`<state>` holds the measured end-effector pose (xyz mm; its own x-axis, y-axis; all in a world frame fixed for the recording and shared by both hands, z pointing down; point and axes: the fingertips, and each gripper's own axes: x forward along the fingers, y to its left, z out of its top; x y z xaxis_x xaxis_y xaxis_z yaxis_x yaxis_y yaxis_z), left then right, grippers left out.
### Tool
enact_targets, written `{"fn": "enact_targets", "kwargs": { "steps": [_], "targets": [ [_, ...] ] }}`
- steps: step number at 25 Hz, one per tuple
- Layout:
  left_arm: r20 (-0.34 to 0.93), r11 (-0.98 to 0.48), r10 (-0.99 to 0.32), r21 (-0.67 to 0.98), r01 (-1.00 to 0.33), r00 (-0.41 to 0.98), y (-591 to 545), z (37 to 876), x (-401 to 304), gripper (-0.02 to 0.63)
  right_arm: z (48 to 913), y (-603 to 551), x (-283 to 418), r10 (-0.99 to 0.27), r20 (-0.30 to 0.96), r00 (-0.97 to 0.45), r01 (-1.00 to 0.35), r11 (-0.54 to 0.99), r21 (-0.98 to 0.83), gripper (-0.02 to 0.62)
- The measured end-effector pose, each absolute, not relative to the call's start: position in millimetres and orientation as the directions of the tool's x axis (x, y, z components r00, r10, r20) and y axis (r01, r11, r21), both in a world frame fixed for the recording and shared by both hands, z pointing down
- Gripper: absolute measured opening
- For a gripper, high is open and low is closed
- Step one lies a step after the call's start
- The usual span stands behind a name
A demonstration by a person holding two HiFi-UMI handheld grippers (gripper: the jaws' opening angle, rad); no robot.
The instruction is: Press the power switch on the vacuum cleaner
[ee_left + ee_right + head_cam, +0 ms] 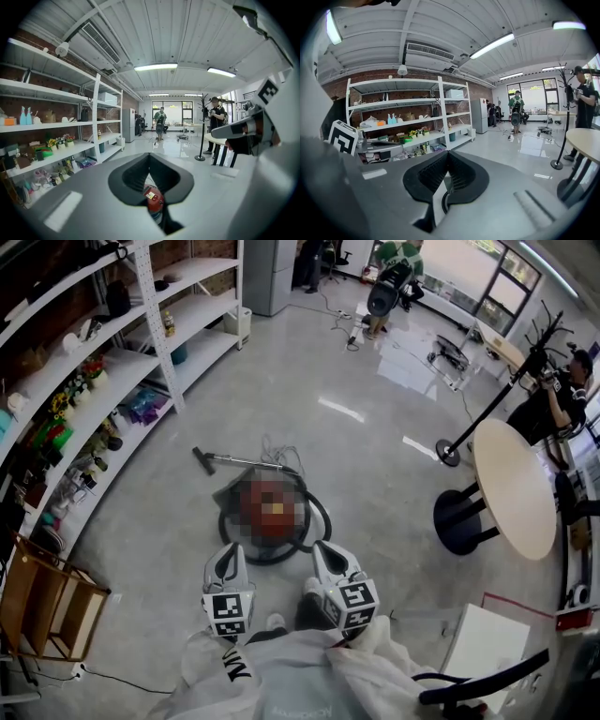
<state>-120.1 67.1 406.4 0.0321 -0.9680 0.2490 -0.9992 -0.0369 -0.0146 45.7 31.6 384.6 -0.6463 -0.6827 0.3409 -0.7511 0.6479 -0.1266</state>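
Observation:
The red vacuum cleaner sits on the grey floor straight ahead, ringed by its black hose; a mosaic patch covers its top, so its switch is hidden. Its wand lies behind it. My left gripper hovers at the vacuum's near left and my right gripper at its near right, both above it and apart from it. In the left gripper view the left gripper has its jaws together, with the red vacuum body below the tips. The right gripper is likewise shut and holds nothing.
White shelving full of small items runs along the left. A wooden crate stands at the near left. To the right are a round table, a coat stand base and a white board. People stand far off.

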Motion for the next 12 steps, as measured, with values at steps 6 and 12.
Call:
{"fn": "enact_targets", "kwargs": {
  "steps": [6,12],
  "targets": [
    [0.237,-0.024,-0.971,-0.021,-0.999,0.018,62,405,-124,0.0,383,24,47,-0.687,0.327,-0.649,-0.751,0.648,-0.127,0.0],
    [0.245,-0.006,-0.97,-0.038,-0.999,-0.003,56,406,-126,0.0,390,12,40,-0.67,0.32,-0.67,-0.734,0.663,-0.149,0.0]
  ]
}}
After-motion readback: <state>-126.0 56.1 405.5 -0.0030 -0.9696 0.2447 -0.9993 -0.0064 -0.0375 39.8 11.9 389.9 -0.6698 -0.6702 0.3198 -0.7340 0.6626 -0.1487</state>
